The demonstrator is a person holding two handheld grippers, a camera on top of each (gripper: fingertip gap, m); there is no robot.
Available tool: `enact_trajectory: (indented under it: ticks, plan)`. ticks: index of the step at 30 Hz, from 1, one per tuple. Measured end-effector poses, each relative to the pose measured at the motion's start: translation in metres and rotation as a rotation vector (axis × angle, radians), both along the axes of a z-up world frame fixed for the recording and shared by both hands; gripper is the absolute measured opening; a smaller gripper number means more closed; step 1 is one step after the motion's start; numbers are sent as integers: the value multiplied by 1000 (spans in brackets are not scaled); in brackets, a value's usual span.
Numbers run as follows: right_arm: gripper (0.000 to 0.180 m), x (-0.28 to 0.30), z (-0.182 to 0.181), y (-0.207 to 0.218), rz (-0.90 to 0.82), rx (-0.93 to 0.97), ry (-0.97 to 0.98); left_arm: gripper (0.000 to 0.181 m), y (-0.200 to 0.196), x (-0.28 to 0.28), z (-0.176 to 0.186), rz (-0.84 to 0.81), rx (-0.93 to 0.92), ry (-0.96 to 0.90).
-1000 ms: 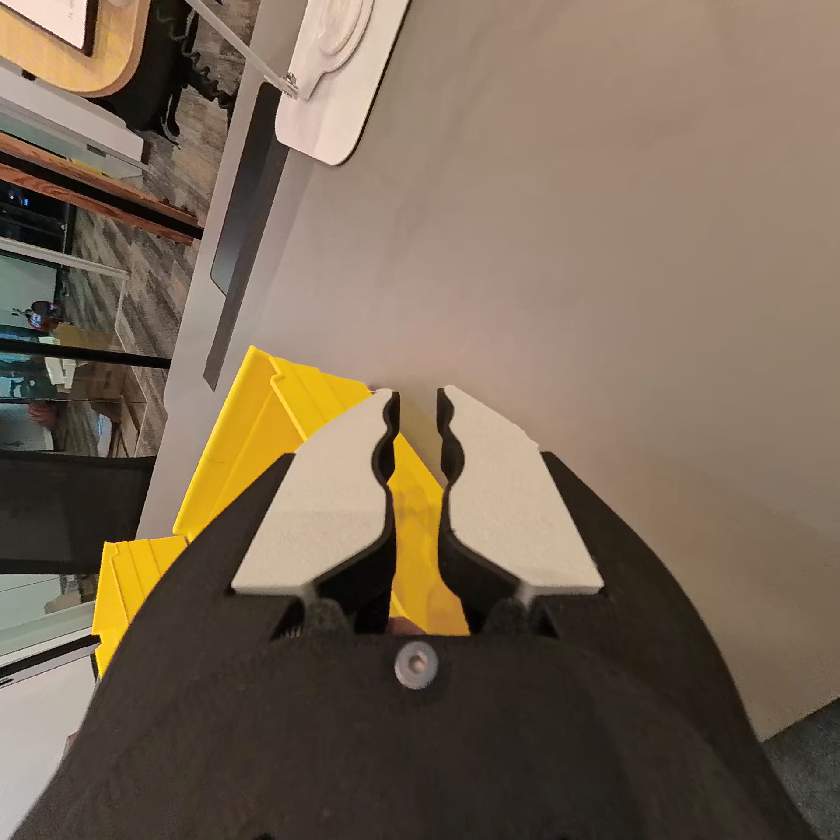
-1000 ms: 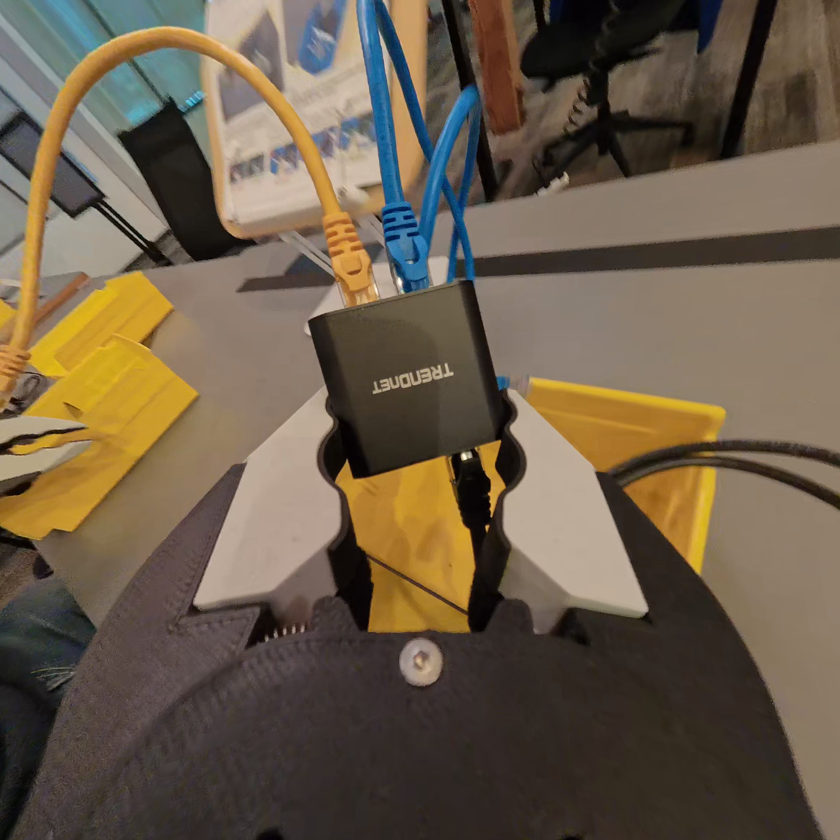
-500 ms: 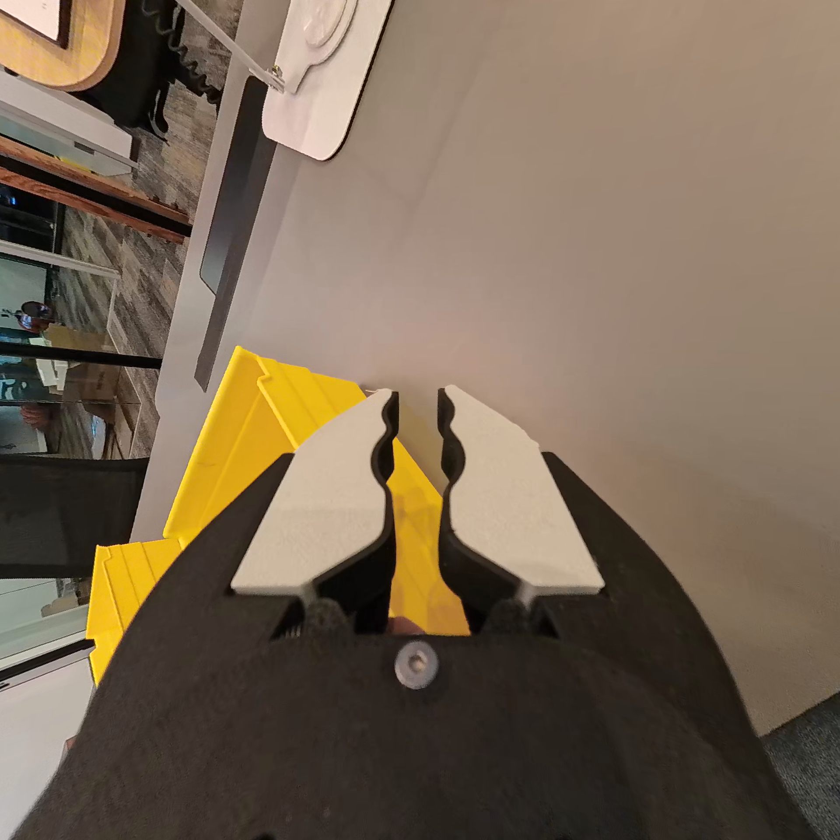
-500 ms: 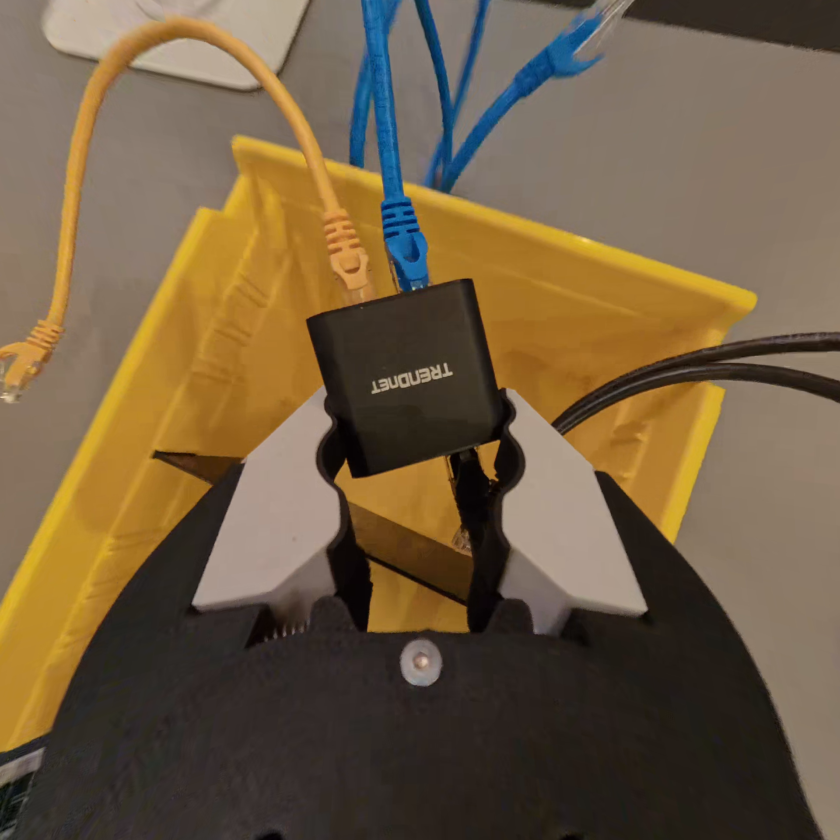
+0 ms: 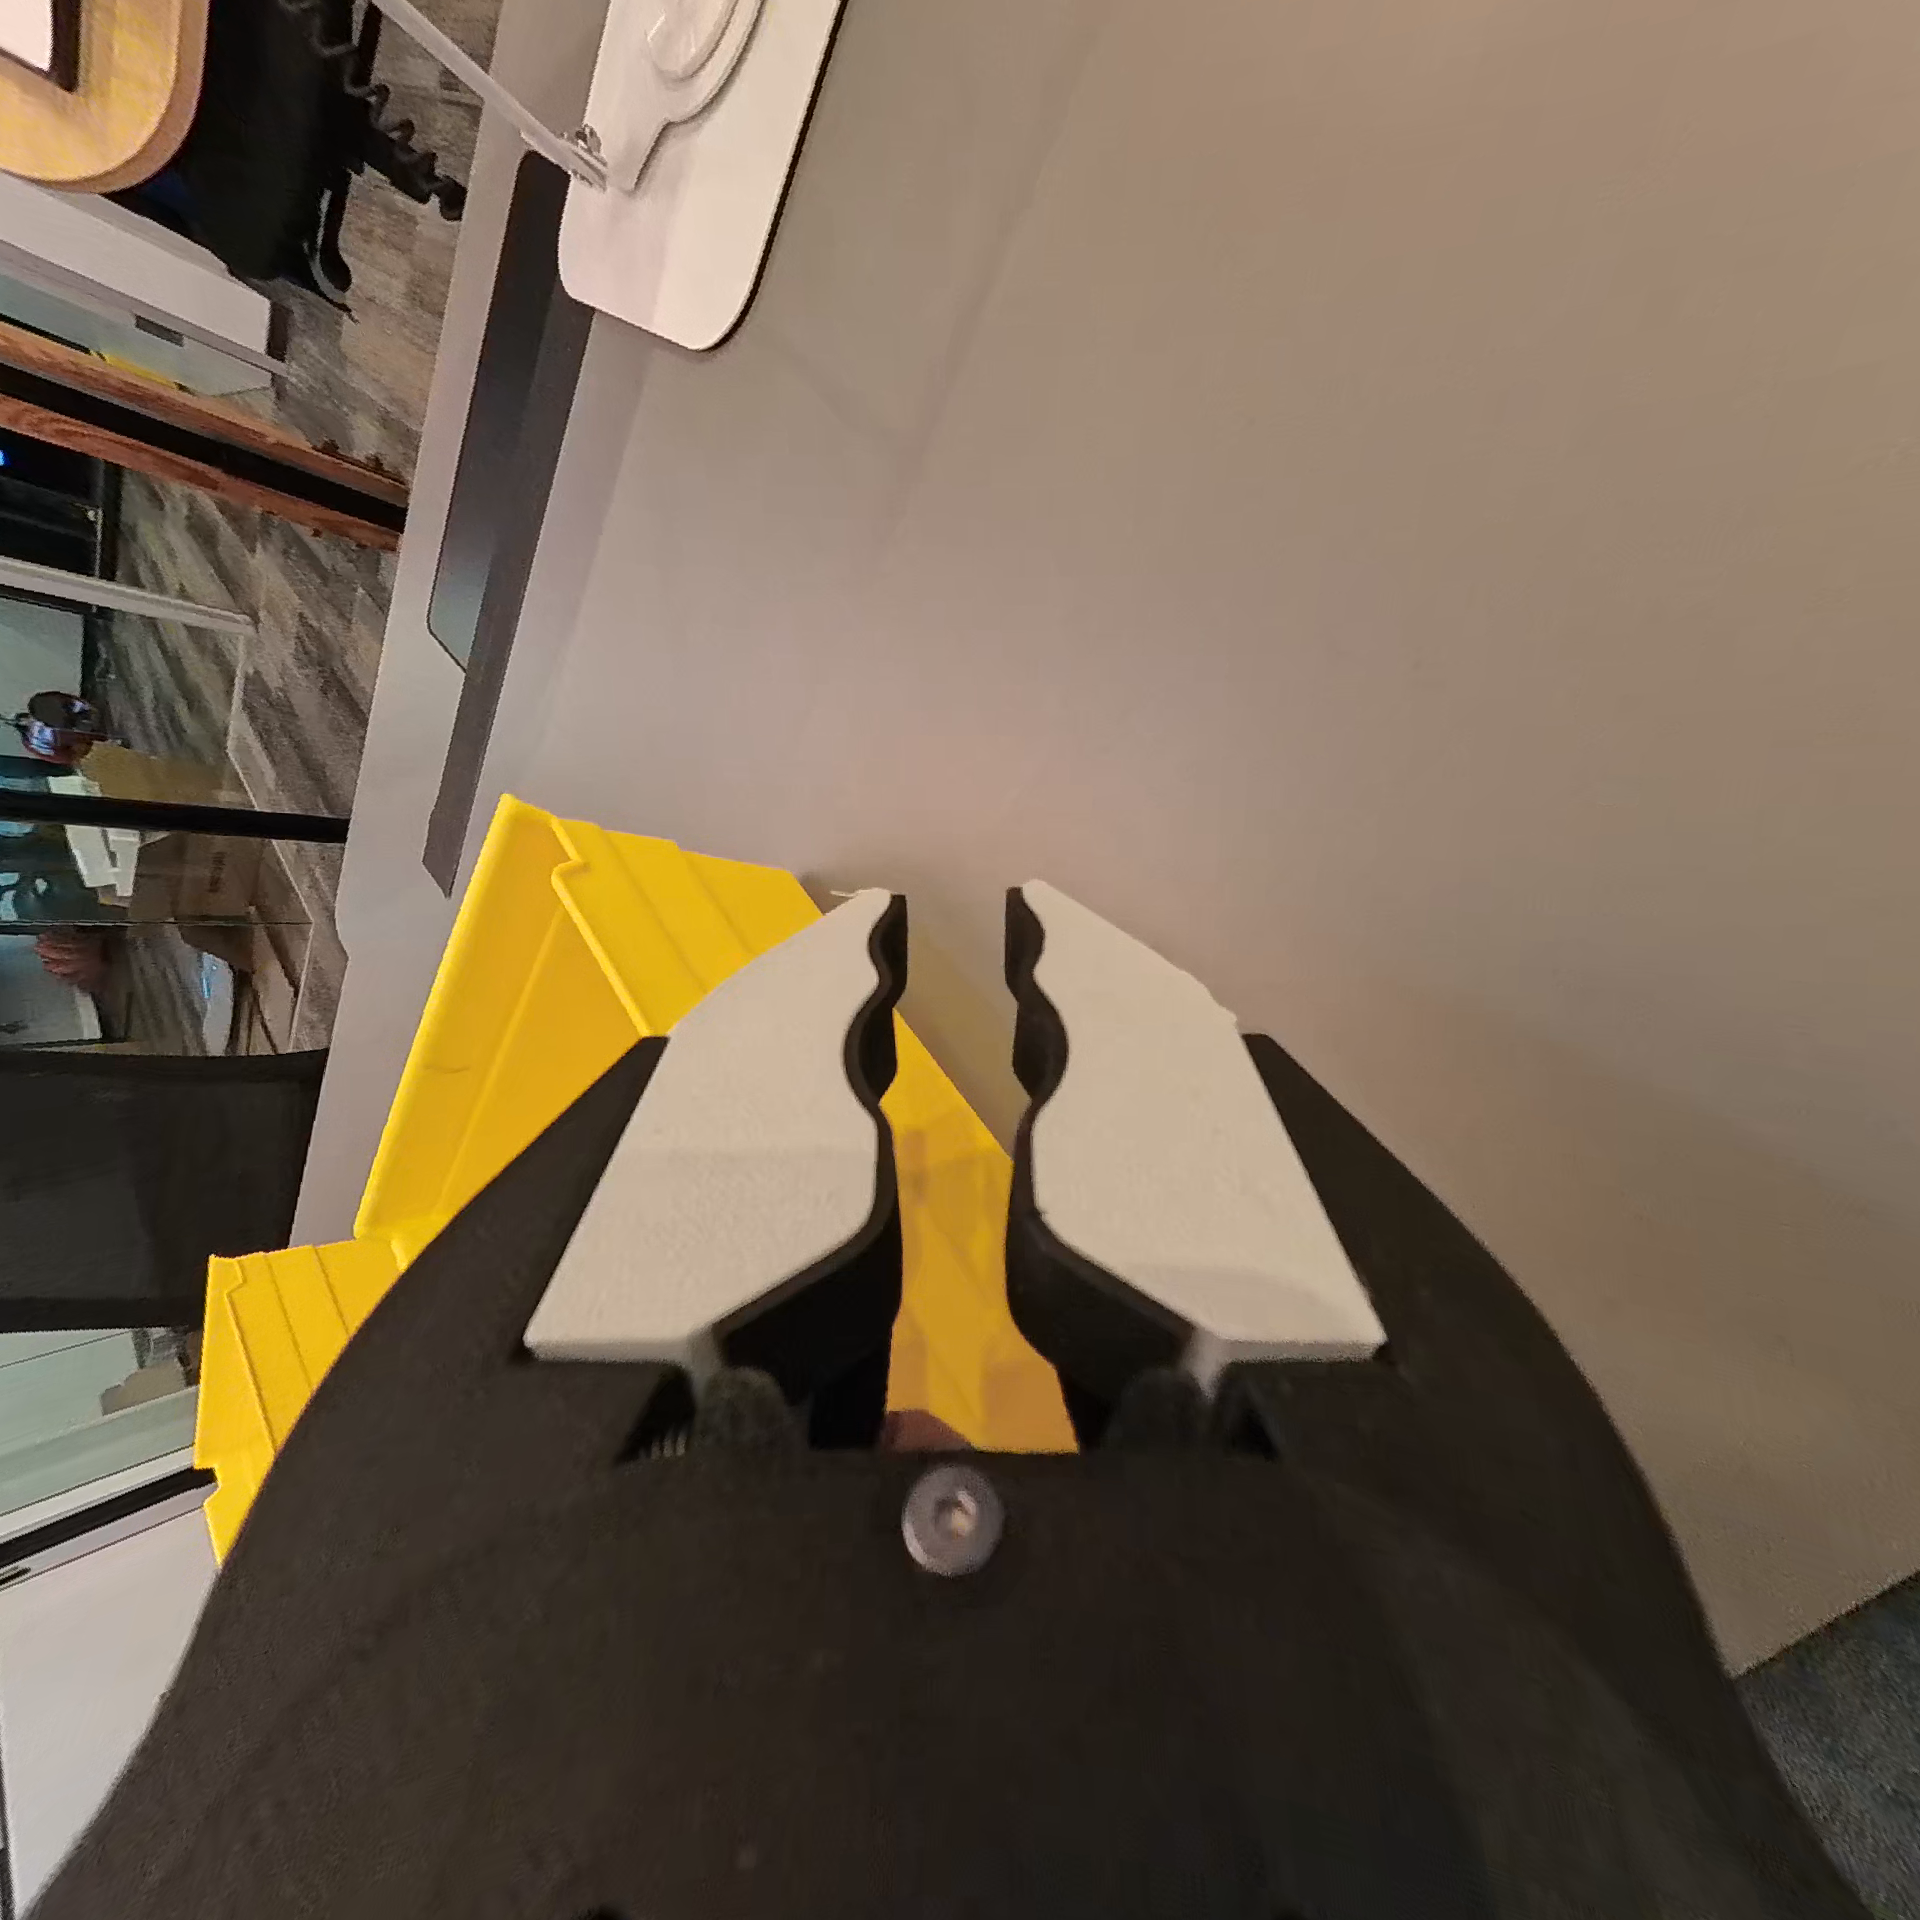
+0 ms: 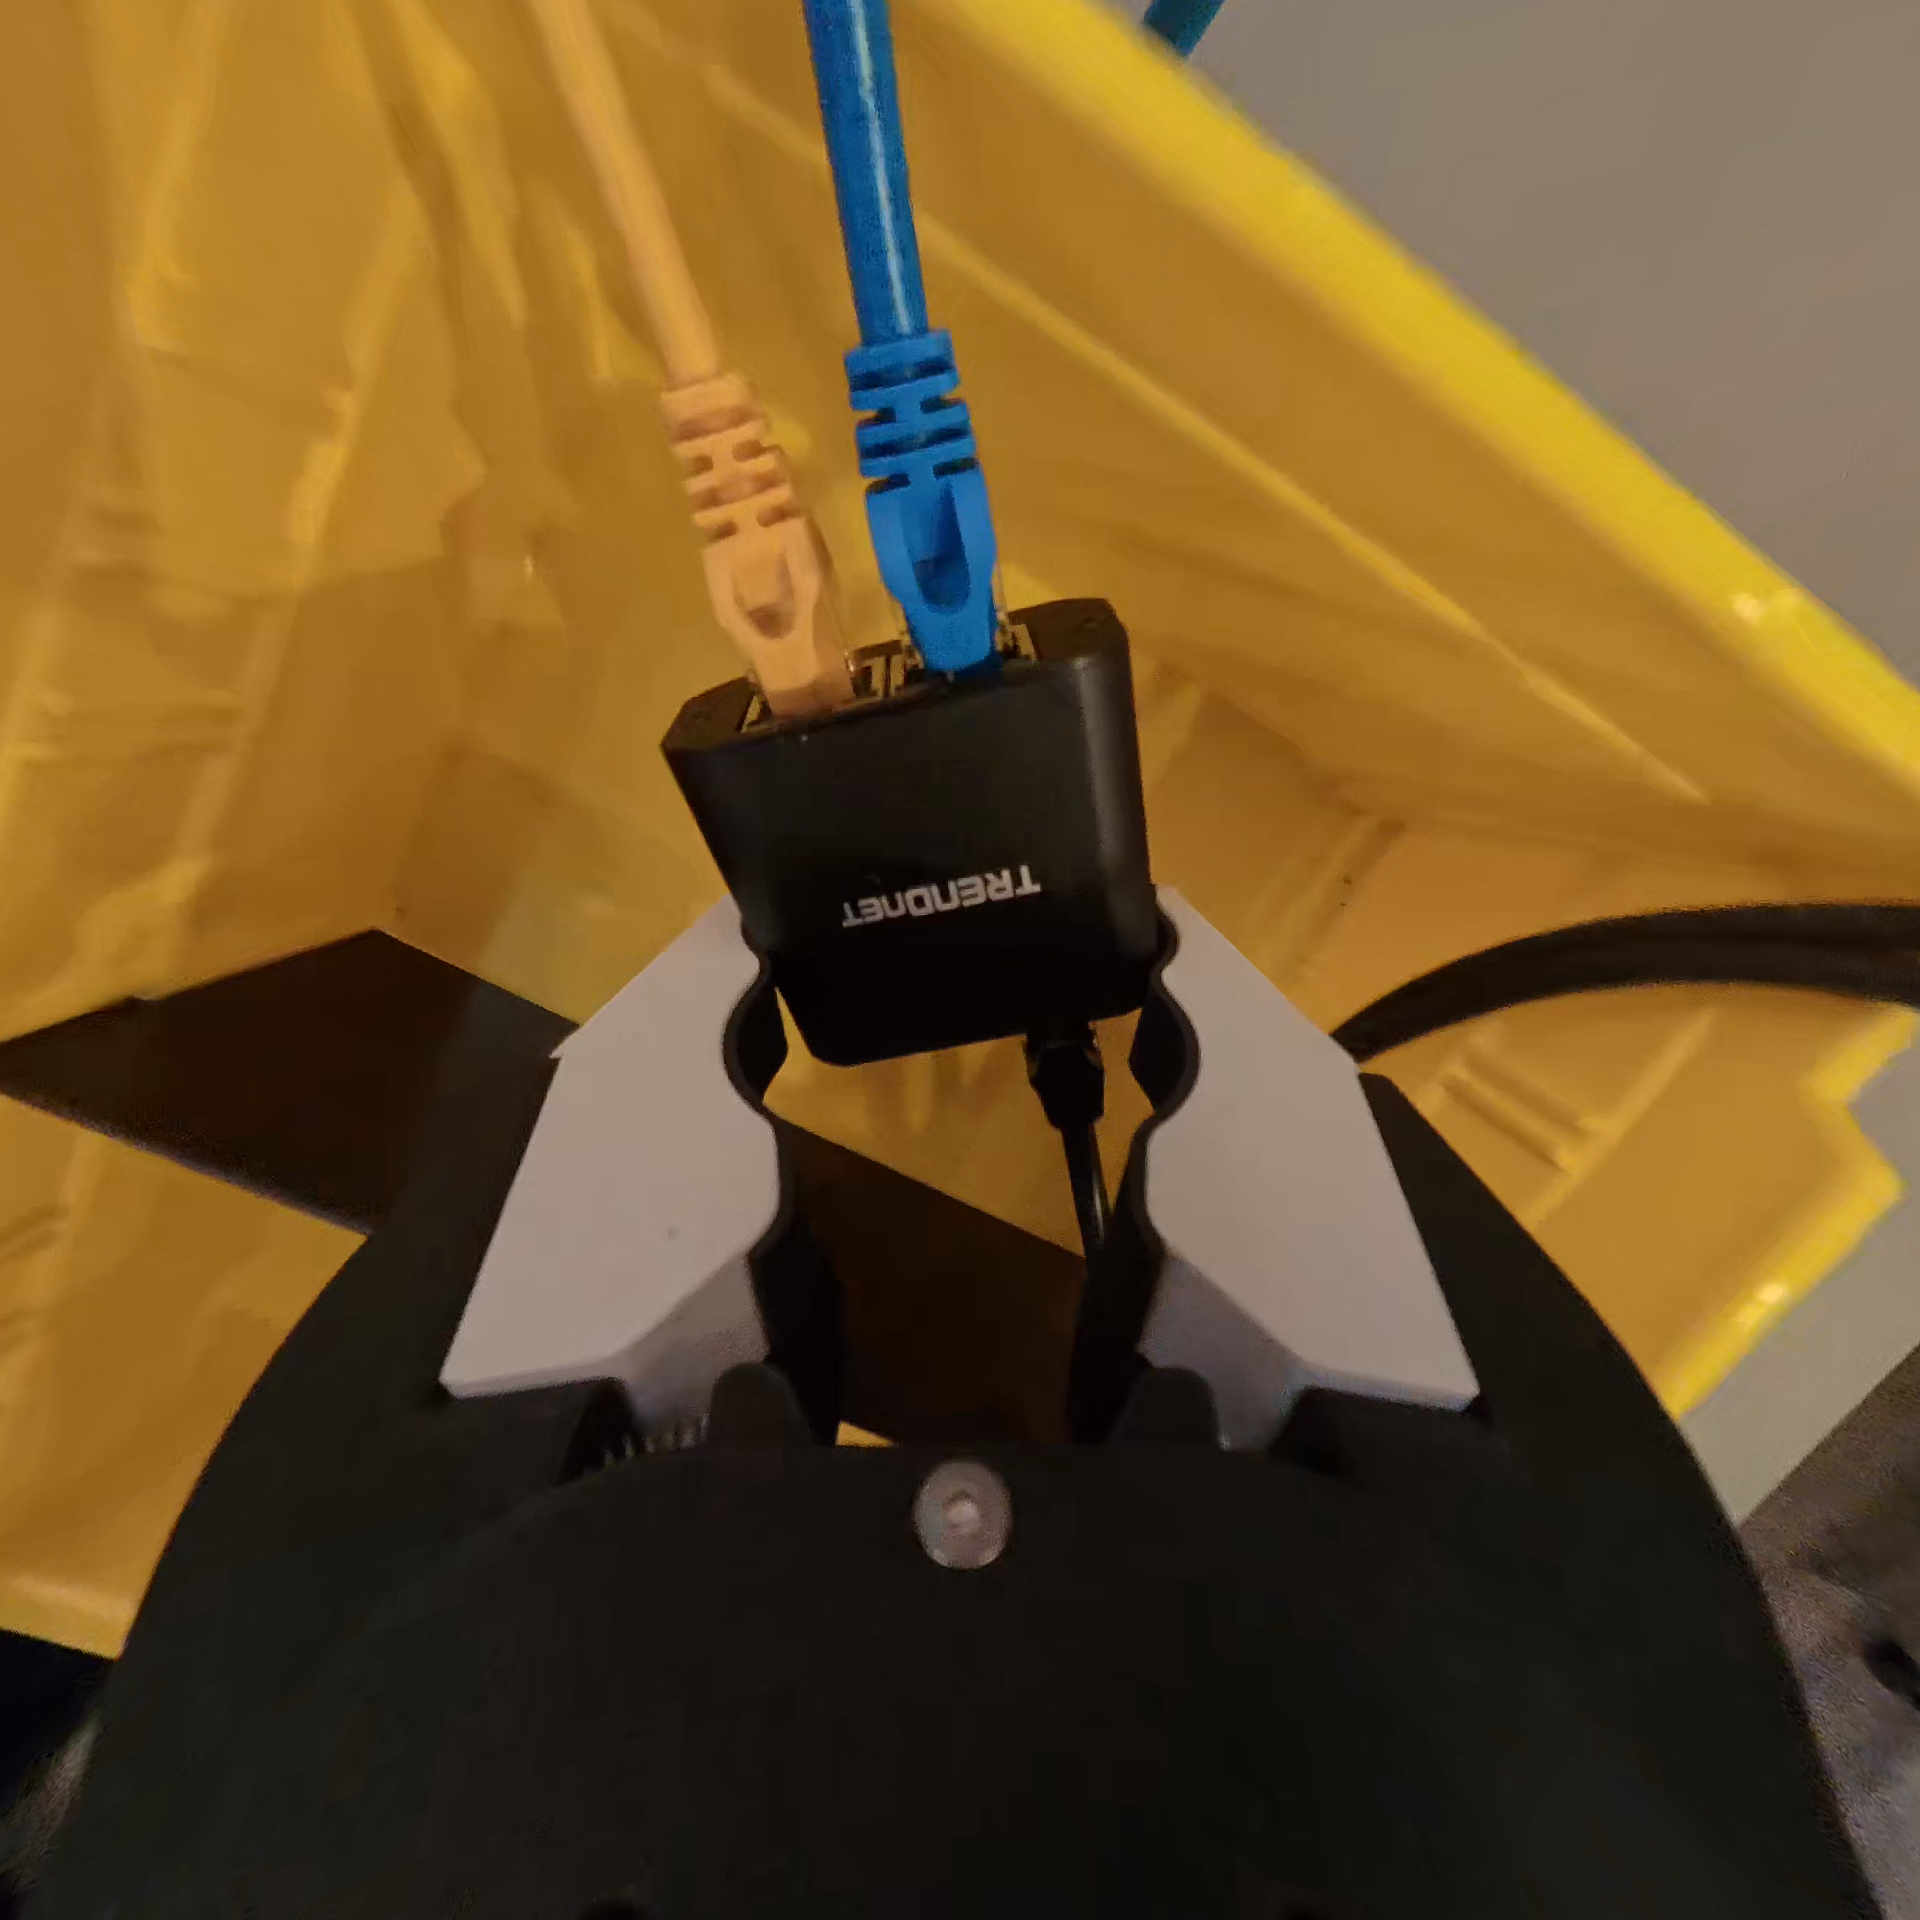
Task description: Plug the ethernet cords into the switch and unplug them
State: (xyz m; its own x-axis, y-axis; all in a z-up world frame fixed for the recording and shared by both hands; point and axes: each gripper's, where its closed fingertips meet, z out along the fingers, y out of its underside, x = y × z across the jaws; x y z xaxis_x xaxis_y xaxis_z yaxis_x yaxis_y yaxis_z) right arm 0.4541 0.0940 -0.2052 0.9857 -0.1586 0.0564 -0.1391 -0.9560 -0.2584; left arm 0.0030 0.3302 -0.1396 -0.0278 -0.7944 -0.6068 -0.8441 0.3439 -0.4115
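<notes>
My right gripper (image 6: 956, 935) is shut on the near end of a black switch (image 6: 914, 810) and holds it low inside a yellow bin (image 6: 1351, 520). An orange ethernet cord (image 6: 743, 499) and a blue ethernet cord (image 6: 914, 436) are plugged side by side into the switch's far end. A black power cable (image 6: 1662, 956) leaves its near end and runs off right over the bin wall. My left gripper (image 5: 956, 914) is empty, its jaws a narrow gap apart, above the grey table (image 5: 1351, 520). The switch and cords do not show in the left wrist view.
Yellow bins (image 5: 582, 987) lie just left of my left gripper. A white pad (image 5: 686, 156) and a dark strip (image 5: 499, 520) sit by the table's far edge. The table's near edge and carpet (image 5: 1849, 1714) show at lower right. A dark divider (image 6: 312, 1029) crosses the bin floor. Spacing between my two grippers at the tips: around 50 cm.
My right gripper has carried the switch, cords still plugged in, from above the table down into the yellow bin. My left gripper has barely moved.
</notes>
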Motion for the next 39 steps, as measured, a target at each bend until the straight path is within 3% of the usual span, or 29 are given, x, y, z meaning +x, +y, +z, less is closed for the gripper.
enact_trajectory:
  ticks: [1,4,6,12,16,20,24,29,31,33,39]
  plan:
    - [66,-1,-7,-4,23,-65,8,18,0,0,0,0,0,2]
    - [67,-4,-15,-9,96,-168,5,19,-1,-1,0,-1,2,6]
    - [64,-5,-9,-7,113,-165,-1,19,0,-2,0,3,3,10]
    - [78,-16,20,-4,165,-101,22,20,2,-4,-1,9,-3,14]
    - [81,-19,51,-7,191,-57,-24,20,2,-4,-1,11,0,16]
    - [80,-24,103,32,244,161,-112,20,3,-3,-1,11,-2,13]
    - [70,-41,126,87,379,301,-144,20,1,-3,-1,6,1,13]
    - [58,-21,91,132,345,216,-121,20,1,-4,2,8,4,5]
    - [38,-20,78,141,334,211,-58,20,2,-5,3,9,2,3]
    - [6,-29,77,147,377,258,-8,20,2,-6,1,8,-2,4]
    - [4,-30,108,149,364,472,-28,20,5,-6,-4,10,-8,16]
